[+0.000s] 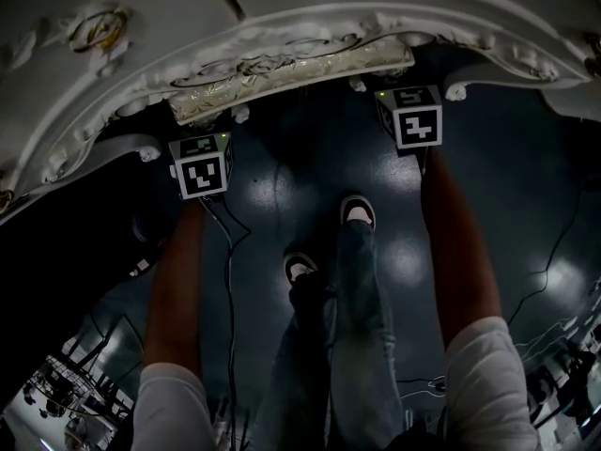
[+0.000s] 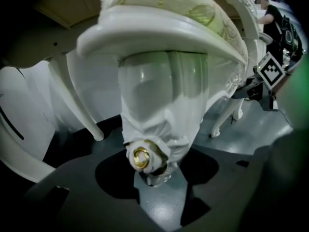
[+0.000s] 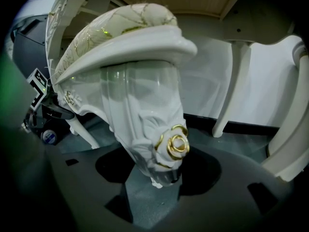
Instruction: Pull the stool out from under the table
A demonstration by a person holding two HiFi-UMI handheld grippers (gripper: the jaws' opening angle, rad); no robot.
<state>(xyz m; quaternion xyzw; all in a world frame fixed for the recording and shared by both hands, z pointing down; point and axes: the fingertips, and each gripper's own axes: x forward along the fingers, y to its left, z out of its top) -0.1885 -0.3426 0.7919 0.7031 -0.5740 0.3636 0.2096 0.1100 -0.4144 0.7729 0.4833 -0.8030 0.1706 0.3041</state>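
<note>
Grip is set on one stool leg (image 3: pixel 140 110) by the wide-spread right fingers (image 3: pixel 77 187), the second stool leg (image 2: pixel 164 105) is being closed on by the left fingers (image 2: pixel 63 187), and a level pull is called for next.

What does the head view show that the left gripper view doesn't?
Only the head view: the person's shoes, bare arms and the carved table top. Only the left gripper view: the stool leg with its gold rosette, standing between the left gripper's closing fingers, and another person far behind. Both: the stool's cushioned seat and the dark floor.
</note>
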